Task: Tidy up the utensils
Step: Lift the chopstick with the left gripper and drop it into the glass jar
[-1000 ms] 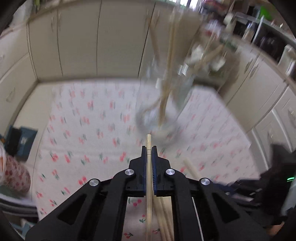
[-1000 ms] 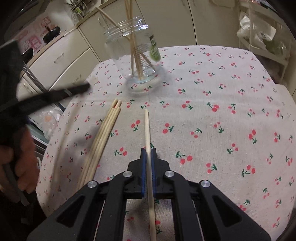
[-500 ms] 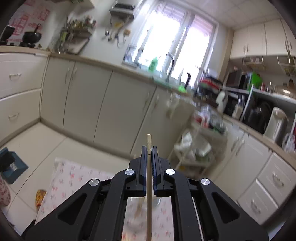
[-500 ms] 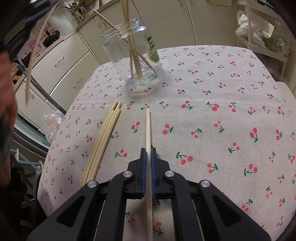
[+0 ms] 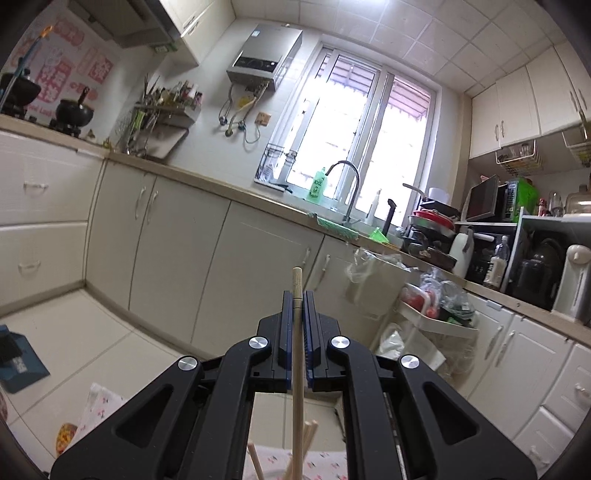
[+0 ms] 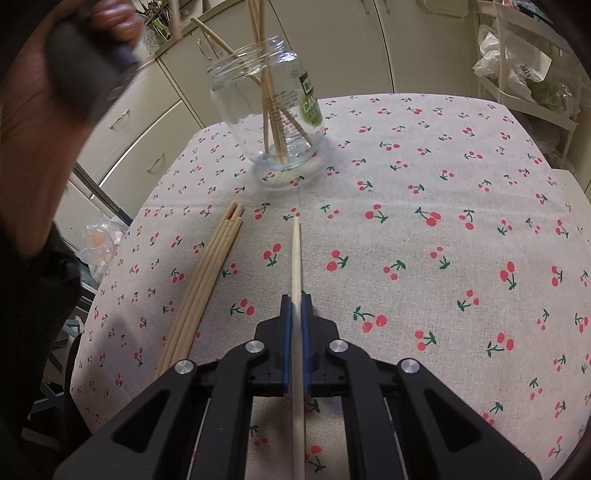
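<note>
The person's hand (image 6: 55,122) at the right view's upper left is blurred. The jar's (image 6: 269,110) chopsticks (image 6: 255,22) run past the top edge.

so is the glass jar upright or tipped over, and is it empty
Upright and not empty: the glass jar stands on its base on the cherry tablecloth, open mouth up, with several chopsticks leaning inside it.

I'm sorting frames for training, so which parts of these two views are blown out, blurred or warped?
Left wrist view: the window is blown out white, and the cabinets bow from the fisheye lens. Right wrist view: light is even and the glass jar is sharp; only the person's hand at top left is smeared by blur.
</note>
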Tool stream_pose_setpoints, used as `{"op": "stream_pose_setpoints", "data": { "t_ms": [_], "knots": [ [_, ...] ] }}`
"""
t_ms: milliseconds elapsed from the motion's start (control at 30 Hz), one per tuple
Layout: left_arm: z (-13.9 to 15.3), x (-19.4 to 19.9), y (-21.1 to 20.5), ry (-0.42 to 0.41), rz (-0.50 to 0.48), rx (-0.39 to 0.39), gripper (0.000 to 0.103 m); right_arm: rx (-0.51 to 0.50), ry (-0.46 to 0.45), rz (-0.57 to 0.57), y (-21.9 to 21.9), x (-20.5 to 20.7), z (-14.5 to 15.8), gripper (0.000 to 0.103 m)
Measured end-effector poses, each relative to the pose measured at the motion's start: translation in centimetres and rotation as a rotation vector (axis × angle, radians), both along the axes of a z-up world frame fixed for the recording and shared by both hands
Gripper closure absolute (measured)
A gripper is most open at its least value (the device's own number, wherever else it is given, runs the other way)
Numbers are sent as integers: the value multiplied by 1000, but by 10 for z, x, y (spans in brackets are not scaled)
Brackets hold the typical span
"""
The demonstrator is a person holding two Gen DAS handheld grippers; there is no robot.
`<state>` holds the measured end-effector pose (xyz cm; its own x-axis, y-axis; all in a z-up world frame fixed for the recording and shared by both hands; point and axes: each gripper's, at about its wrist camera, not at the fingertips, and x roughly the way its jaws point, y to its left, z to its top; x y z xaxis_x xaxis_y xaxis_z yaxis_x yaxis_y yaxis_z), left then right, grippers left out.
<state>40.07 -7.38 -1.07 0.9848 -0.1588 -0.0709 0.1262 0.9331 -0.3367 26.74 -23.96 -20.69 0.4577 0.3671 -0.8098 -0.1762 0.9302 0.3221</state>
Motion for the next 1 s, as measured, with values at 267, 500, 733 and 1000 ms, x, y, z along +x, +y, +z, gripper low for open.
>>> {"op": "stream_pose_setpoints", "data": {
  "t_ms": [267, 500, 733, 1000],
  "knots": [
    [-13, 20, -10, -59, 53, 38, 98, -3, -2, 4, 1, 1, 0, 97],
    [-39, 18, -19, -40, 38, 77, 98, -1, -2, 3, 1, 1, 0, 97],
    [-69, 0, -24, 20, -9, 142, 98, -5, -3, 4, 2, 1, 0, 97],
    [-78, -25, -26, 99, -73, 239, 97, -13, -2, 13, 3, 0, 0, 97]
  ]
}}
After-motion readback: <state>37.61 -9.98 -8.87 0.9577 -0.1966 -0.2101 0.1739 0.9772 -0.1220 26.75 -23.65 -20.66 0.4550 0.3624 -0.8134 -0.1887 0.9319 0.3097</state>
